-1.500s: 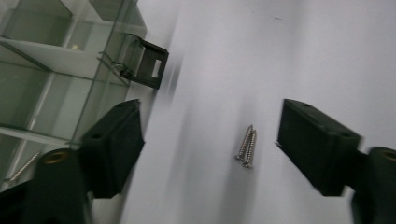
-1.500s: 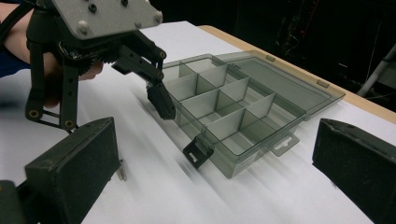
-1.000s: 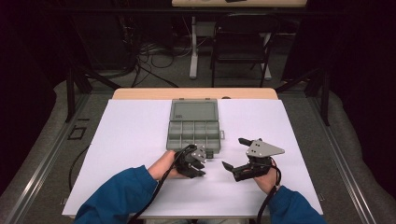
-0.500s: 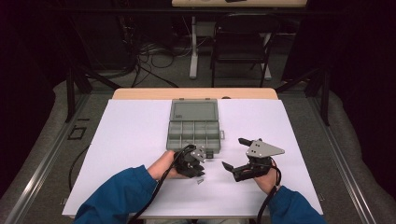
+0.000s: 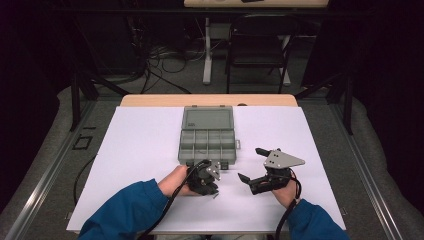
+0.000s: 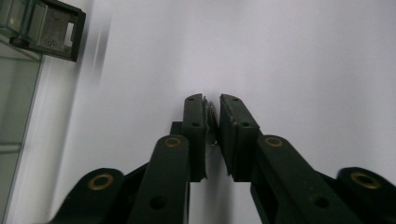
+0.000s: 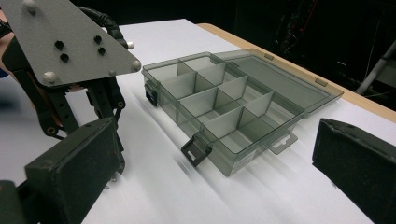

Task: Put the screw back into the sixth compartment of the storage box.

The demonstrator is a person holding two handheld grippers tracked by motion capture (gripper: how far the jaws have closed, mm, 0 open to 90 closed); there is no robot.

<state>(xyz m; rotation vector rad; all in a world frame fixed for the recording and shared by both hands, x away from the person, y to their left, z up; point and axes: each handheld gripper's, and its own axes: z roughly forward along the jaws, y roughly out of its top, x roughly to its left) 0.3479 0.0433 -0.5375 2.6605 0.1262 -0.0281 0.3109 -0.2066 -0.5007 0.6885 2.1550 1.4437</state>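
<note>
- Left hand-held gripper [image 5: 214, 192], tipped down onto the white paper-covered desk [image 5: 135, 150] just in front of the box, jaws nearly together.
- Pinched between its black pads [image 6: 196, 119]: a small thin metallic piece [image 6: 211, 114], too small to name, right at the desk surface.
- Right hand-held gripper [image 5: 252, 165], held above the desk to the right of the left one, jaws spread wide, nothing between them.
- Smoky grey transparent plastic compartment box [image 5: 207, 140], lid folded back flat toward the far edge, at the middle of the desk.
- Compartments seemingly bare in the right gripper view, black latches [image 7: 196, 150] hanging open on the near wall.
- Blue sleeves [image 5: 125, 210] on both forearms.
</note>
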